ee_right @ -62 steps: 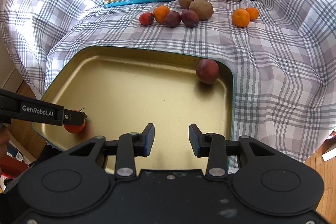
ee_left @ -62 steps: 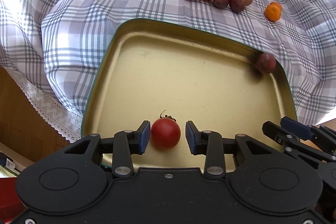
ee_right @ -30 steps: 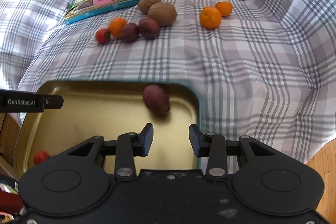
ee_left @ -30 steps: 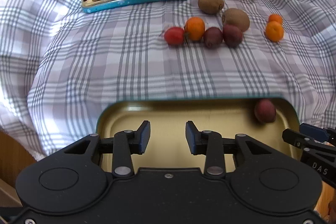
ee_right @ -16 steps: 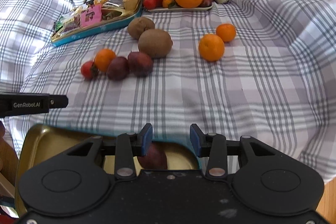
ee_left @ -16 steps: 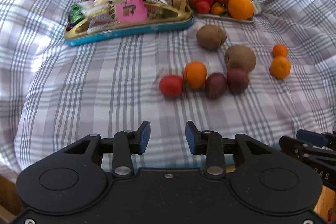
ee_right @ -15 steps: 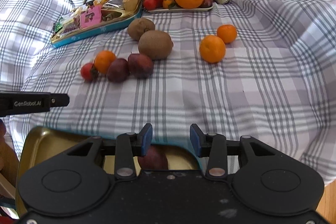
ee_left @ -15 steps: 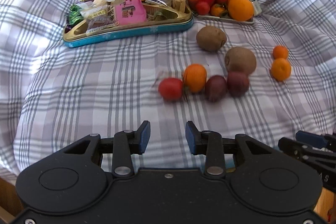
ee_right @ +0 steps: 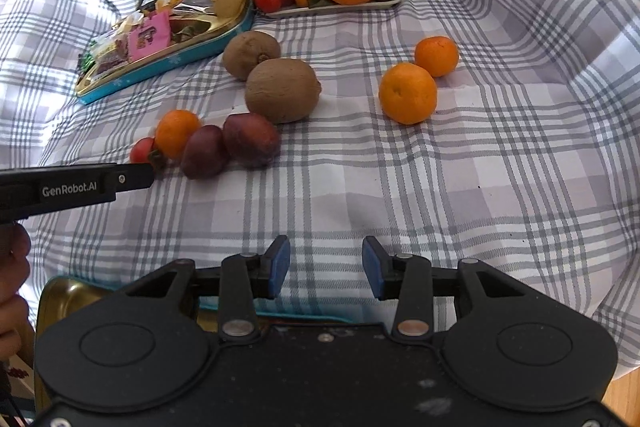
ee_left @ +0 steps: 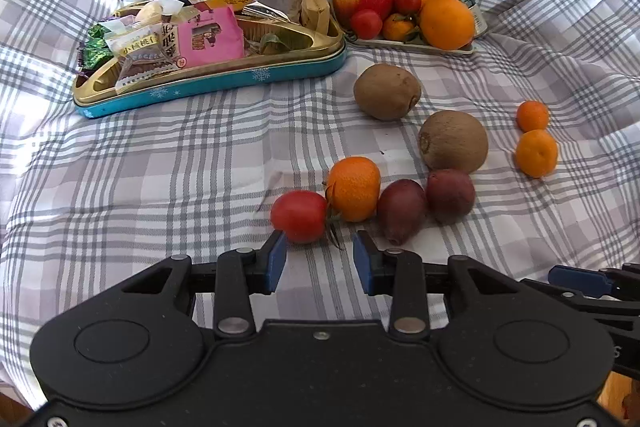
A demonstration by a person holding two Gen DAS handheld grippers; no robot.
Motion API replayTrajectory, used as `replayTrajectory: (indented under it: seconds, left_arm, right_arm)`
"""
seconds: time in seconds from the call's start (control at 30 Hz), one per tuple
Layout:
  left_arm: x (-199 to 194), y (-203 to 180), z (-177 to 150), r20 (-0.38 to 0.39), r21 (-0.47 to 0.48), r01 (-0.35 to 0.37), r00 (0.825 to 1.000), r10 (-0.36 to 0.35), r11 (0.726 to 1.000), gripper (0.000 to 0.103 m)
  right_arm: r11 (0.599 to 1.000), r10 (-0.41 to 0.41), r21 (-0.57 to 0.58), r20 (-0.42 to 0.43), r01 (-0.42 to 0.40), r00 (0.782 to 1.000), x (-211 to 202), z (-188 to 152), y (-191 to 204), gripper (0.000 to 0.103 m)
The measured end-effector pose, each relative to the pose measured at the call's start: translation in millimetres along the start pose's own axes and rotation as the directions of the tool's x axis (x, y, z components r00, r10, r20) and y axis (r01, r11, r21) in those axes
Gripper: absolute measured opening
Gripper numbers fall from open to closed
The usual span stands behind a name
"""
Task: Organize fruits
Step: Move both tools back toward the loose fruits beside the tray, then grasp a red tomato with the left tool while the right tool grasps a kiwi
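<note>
1. Two grippers are in view, both with jaws spread and nothing between them: the left gripper (ee_left: 320, 257) sits low over the checked cloth (ee_left: 180, 167), and the right gripper (ee_right: 326, 273) hangs over bare cloth further to the right.
2. The tomato (ee_left: 299, 215) lies just ahead of the left gripper's jaws, nearer its left finger, and is not yet between them.
3. Beside the tomato, a small orange (ee_left: 354, 188) touches it, followed in a row by two dark red fruits (ee_left: 402, 209) (ee_left: 450, 195).
4. Behind that row lie two kiwis (ee_left: 387, 91) (ee_left: 453, 141), the nearer one touching a dark red fruit.
5. Two more small oranges (ee_right: 407, 93) (ee_right: 436, 55) sit together, well to the right of the kiwis.
6. A white plate (ee_left: 416, 45) at the back is piled with an apple, tomatoes and oranges.
7. Left of the plate stands a teal tin (ee_left: 208, 81) full of snack packets.
8. From the right wrist view, a corner of a gold tray (ee_right: 64, 301) shows at the near edge, mostly hidden by the gripper body.
</note>
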State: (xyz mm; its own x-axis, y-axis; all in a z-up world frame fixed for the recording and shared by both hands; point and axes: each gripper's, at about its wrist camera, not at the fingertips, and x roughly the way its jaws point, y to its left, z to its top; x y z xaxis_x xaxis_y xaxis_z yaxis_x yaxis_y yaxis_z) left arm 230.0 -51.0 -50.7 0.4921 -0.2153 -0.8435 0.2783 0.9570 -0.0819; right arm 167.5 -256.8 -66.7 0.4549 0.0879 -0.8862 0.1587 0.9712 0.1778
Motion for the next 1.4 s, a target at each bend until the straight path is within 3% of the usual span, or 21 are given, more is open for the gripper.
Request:
replayTrajectory:
  seconds: [0.23,0.53,0.7,0.8,1.03,1.23,1.4]
  left_arm:
    - [18.5,4.3,4.9,0.0,-0.011,-0.058,0.998,0.058,0.998,0.045]
    - [25.6,19.9,11.8,-0.008,-0.072,-0.061,0.998,0.06,0.996,0.049]
    - [28.8,29.6,16.9,-0.004,-0.093,-0.092,0.996,0.093,0.991,0.05]
    - [34.6,36.5,17.8,-0.008,-0.103,-0.109,0.994,0.108,0.989,0.051]
    - [36.9,35.1,10.5,0.066,-0.022,-0.136,0.988,0.138,0.99,0.053]
    - [37.9,38.8,3.3,0.127,0.0,-0.112,0.986,0.112,0.994,0.054]
    - [37.6,31.1,-4.8,0.177,0.019,-0.148,0.974,0.142,0.989,0.054]
  right_arm:
    - [1.0,-0.002,0.004,-0.006,0.002,1.0,11.1,6.5,0.9,0.043]
    - [1.0,-0.009,-0.006,0.008,0.009,1.0,14.1,13.9,4.9,0.043]
    - [1.0,-0.009,-0.009,0.056,0.009,0.998,15.7,28.3,10.9,0.044]
    - [1.0,-0.016,-0.004,0.115,0.017,0.993,16.3,39.3,15.3,0.051]
    - [0.999,-0.016,-0.041,0.245,0.027,0.969,26.7,63.5,26.8,0.059]
    - [0.997,-0.006,-0.068,0.288,0.027,0.958,40.2,68.9,30.8,0.065]
    - [0.995,0.021,-0.104,0.307,0.012,0.952,51.1,65.8,33.0,0.07]
